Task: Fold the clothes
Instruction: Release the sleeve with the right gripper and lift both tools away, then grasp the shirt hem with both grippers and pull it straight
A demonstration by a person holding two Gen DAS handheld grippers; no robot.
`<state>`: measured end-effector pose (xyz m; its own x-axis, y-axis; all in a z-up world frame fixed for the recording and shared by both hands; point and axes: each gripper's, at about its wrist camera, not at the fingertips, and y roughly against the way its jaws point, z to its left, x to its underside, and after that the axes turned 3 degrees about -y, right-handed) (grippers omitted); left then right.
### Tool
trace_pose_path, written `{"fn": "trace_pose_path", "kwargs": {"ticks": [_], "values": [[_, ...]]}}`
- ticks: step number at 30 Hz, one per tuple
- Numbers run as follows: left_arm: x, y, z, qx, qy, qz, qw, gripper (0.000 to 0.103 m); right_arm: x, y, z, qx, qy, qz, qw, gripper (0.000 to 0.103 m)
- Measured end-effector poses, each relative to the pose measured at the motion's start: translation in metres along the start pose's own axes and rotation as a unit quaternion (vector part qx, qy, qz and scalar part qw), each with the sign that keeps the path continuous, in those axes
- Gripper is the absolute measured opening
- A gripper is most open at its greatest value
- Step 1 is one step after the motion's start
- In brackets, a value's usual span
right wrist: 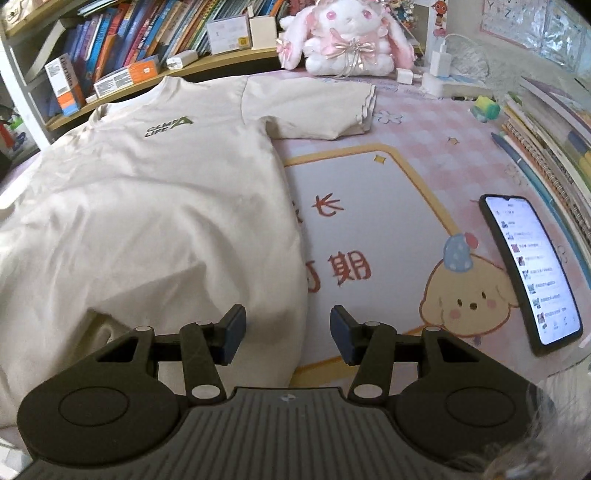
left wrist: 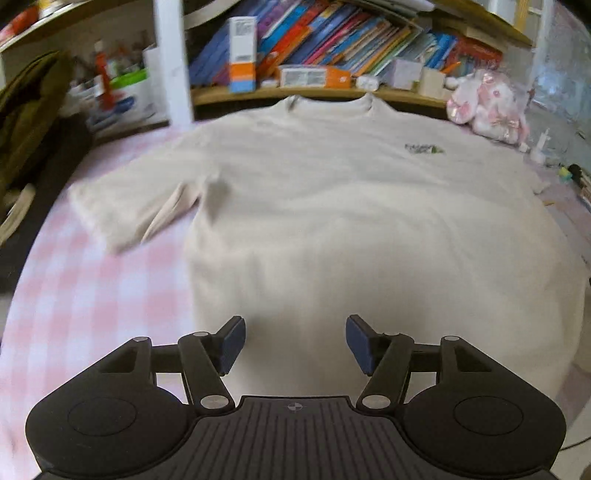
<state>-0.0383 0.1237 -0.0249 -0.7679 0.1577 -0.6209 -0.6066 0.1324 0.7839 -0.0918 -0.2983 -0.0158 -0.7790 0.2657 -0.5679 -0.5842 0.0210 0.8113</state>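
Cream T-shirt spread flat, both grippers empty above its hem

The T-shirt lies front up on the pink checked desk mat, collar toward the bookshelf edge. The left gripper and right gripper stand parted, nothing between their pads. A lit phone lies near the mat's right edge; a plush rabbit sits at the far edge.

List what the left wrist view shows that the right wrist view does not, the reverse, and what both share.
Left wrist only: the T-shirt's left sleeve, creased, and dark olive fabric at the picture's edge.
Right wrist only: a lit phone, the cartoon puppy print and the folded-in right sleeve.
Both: the cream T-shirt spread flat, its chest logo, the plush rabbit, the bookshelf, and an open, empty gripper: left gripper, right gripper.
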Motion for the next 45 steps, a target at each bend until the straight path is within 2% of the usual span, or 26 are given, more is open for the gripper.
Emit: {"fn": "trace_pose_path", "kwargs": {"ticks": [5,8,12,16,21,23,25,29,31,32,33,36,40,42,45], "values": [[0.035,0.025,-0.014,-0.027,0.041,0.013,0.9987,0.063,0.002,0.007,-0.013,-0.031,0.002,0.004,0.999,0.048],[0.049,0.037,-0.022,-0.053,0.059,0.015,0.9968,0.064,0.011,0.019,-0.023,-0.066,0.000,0.009,0.998,0.049],[0.065,0.057,-0.027,-0.077,0.093,0.007,0.9927,0.064,0.027,0.025,-0.030,-0.101,-0.008,0.037,0.994,0.047],[0.079,0.069,-0.032,-0.105,0.096,0.014,0.9897,0.063,0.040,0.031,-0.024,-0.128,0.013,0.050,0.990,0.045],[0.094,0.081,-0.037,-0.108,0.100,0.014,0.9890,0.064,0.056,0.036,-0.011,-0.132,0.059,0.048,0.988,0.044],[0.097,0.083,-0.039,-0.106,0.097,0.016,0.9895,0.064,0.059,0.036,-0.007,-0.126,0.080,0.043,0.988,0.040],[0.101,0.084,-0.041,-0.106,0.098,0.016,0.9893,0.064,0.060,0.035,-0.003,-0.122,0.099,0.039,0.987,0.026],[0.106,0.087,-0.038,-0.095,0.115,0.013,0.9888,0.063,0.060,0.033,0.000,-0.125,0.118,0.040,0.984,0.006],[0.108,0.087,-0.034,-0.078,0.133,0.012,0.9880,0.053,0.057,0.033,-0.004,-0.129,0.107,0.042,0.985,0.004],[0.109,0.086,-0.030,-0.058,0.148,0.012,0.9872,0.024,0.056,0.034,-0.005,-0.128,0.104,0.038,0.985,0.004],[0.110,0.086,-0.026,-0.036,0.164,0.013,0.9857,0.009,0.054,0.036,-0.007,-0.127,0.100,0.032,0.986,0.004],[0.100,0.109,-0.011,-0.010,0.211,-0.032,0.9770,0.007,0.041,0.053,-0.017,-0.123,0.084,-0.001,0.989,0.003],[0.081,0.140,0.008,0.019,0.256,-0.092,0.9621,0.007,0.013,0.096,-0.038,-0.100,0.077,-0.072,0.989,0.003],[0.072,0.146,0.012,0.024,0.253,-0.102,0.9616,0.008,0.003,0.111,-0.046,-0.103,0.077,-0.085,0.988,0.003],[0.068,0.133,0.007,0.007,0.233,-0.069,0.9700,0.008,0.002,0.110,-0.051,-0.104,0.088,-0.070,0.988,0.003]]}}
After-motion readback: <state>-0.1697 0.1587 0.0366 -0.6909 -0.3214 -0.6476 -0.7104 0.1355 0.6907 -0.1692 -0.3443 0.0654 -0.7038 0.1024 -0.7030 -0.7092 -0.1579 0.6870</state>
